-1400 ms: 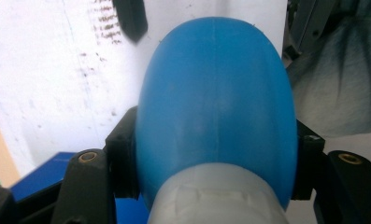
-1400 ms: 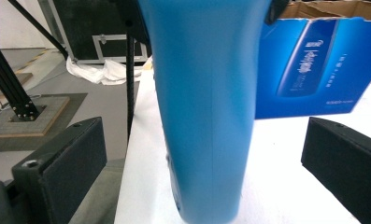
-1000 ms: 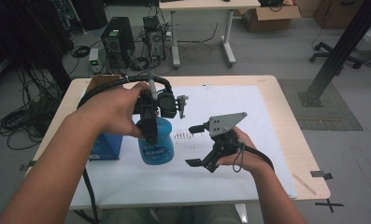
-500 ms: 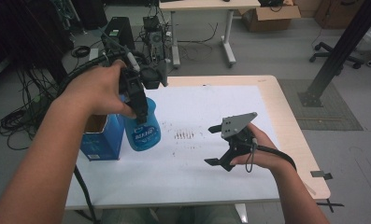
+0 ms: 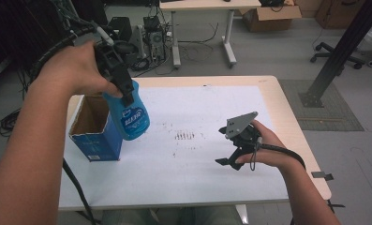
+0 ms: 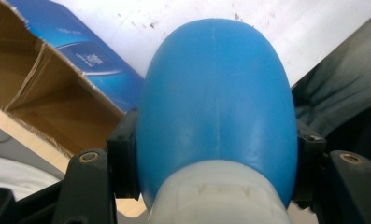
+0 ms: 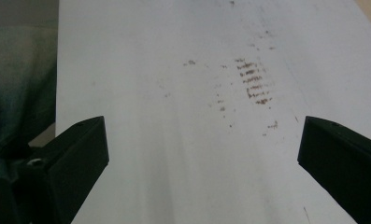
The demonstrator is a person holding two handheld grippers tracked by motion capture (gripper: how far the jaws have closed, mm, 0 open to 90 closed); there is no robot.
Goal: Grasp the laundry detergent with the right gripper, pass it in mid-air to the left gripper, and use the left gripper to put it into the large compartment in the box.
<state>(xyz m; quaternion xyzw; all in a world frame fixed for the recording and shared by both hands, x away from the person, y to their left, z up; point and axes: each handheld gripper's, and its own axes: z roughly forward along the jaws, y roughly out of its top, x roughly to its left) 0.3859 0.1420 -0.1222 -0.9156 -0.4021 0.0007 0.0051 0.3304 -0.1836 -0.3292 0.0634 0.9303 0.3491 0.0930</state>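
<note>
1. The left hand-held gripper point(image 5: 122, 86) pinches a blue bottle point(image 5: 130, 115) near its top; in the left gripper view the two black jaws press on either side of the bottle point(image 6: 216, 102), just above its white cap end.
2. The bottle hangs in the air, tilted, above the surface point(image 5: 207, 187) and just beside the open blue cardboard box point(image 5: 92, 129), its lower end close to the box's right edge.
3. The right hand-held gripper point(image 5: 233, 157) sits low over the white sheet point(image 5: 197, 108), jaws spread wide with nothing between them; the right gripper view shows bare sheet between the two black jaws point(image 7: 202, 163).
4. The bottle's label is too blurred to read, and the left hand point(image 5: 73, 70) covers most of that gripper's body. Whether the right gripper's tips touch the sheet is hard to say; they seem to hover just above it.
5. A patch of small dark marks point(image 5: 184, 136) lies on the sheet between the box and the right hand point(image 5: 263, 147).
6. Beyond the surface, the floor holds another table's legs point(image 5: 202, 37), computer gear point(image 5: 151, 28) and cables.
</note>
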